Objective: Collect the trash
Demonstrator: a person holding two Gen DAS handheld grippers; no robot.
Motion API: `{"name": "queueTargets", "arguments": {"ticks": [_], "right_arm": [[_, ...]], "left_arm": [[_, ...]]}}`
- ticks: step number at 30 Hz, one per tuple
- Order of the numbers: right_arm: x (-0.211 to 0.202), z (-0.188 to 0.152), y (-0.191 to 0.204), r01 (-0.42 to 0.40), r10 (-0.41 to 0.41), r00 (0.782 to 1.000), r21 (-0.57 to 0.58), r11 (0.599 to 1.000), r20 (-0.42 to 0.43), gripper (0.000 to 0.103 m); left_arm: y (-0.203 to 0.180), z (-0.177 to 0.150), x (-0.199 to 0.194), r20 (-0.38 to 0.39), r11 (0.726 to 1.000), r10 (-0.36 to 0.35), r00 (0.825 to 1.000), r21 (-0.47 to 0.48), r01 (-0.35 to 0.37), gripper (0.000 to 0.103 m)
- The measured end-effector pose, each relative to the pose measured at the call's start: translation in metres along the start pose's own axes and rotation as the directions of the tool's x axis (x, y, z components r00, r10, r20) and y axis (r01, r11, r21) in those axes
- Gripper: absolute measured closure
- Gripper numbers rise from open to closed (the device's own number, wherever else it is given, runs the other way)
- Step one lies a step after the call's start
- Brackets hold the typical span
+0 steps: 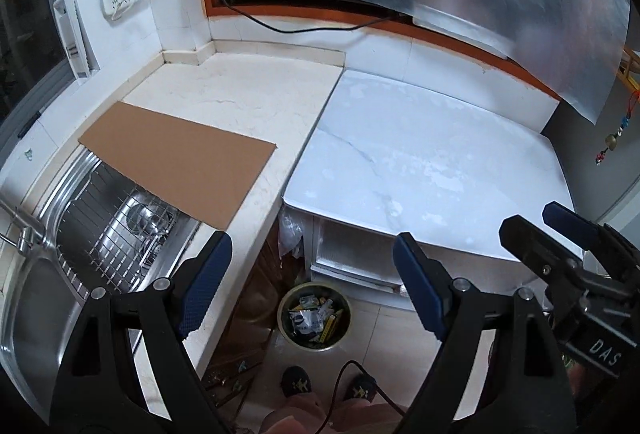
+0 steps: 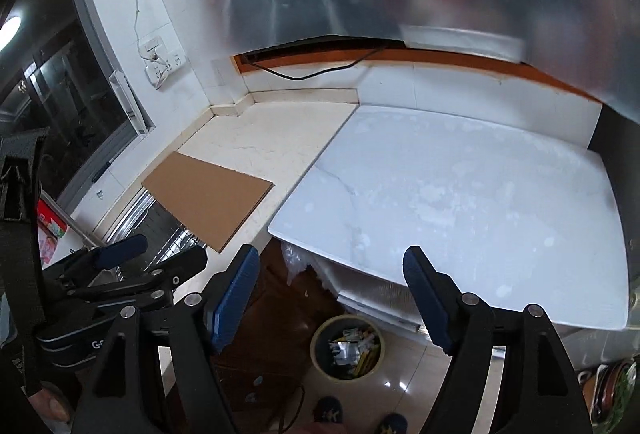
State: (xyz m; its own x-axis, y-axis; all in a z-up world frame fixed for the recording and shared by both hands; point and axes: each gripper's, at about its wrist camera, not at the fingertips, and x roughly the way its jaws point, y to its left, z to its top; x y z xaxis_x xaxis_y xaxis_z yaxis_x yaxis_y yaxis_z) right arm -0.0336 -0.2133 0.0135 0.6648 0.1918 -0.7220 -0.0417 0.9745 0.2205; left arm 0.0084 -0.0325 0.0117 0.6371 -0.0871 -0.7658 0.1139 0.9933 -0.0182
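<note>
Left gripper [image 1: 308, 274] hangs high above the kitchen corner, jaws wide apart, nothing between the blue pads [image 1: 208, 282]. Below, between them on the tiled floor, a round trash bin [image 1: 315, 316] holds wrappers and small packets. Person's two dark slippers [image 1: 297, 382] stand just in front of the bin, a cable trailing between them. Cream worktop [image 1: 240, 106] runs left, bare except for a brown cardboard sheet [image 1: 176, 162] that overhangs the steel sink [image 1: 60, 274] and its wire rack [image 1: 120, 230]. White marbled table top [image 1: 420, 162] butts against the worktop on the right. Right gripper [image 1: 536, 222] shows at the right edge, jaws parted, empty.
</note>
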Motion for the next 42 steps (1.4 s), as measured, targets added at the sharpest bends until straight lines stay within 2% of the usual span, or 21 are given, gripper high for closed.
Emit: {"name": "queueTargets", "arguments": {"ticks": [7, 27, 42], "right_arm": [[0.011, 0.005, 0.016, 0.005, -0.005, 1.000, -0.028, 1.000, 0.013, 0.027], [0.024, 0.015, 0.027, 0.003, -0.002, 1.000, -0.039, 0.999, 0.021, 0.027], [0.026, 0.006, 0.048, -0.004, 0.006, 0.999, -0.037, 0.999, 0.039, 0.027]], "left_arm": [[0.004, 0.009, -0.005, 0.039, 1.000, 0.009, 0.999, 0.012, -0.010, 0.022], [0.022, 0.011, -0.005, 0.052, 1.000, 0.024, 0.998, 0.001, -0.024, 0.023], [0.035, 0.008, -0.014, 0.078, 0.998, 0.057, 0.995, -0.002, -0.057, 0.023]]}}
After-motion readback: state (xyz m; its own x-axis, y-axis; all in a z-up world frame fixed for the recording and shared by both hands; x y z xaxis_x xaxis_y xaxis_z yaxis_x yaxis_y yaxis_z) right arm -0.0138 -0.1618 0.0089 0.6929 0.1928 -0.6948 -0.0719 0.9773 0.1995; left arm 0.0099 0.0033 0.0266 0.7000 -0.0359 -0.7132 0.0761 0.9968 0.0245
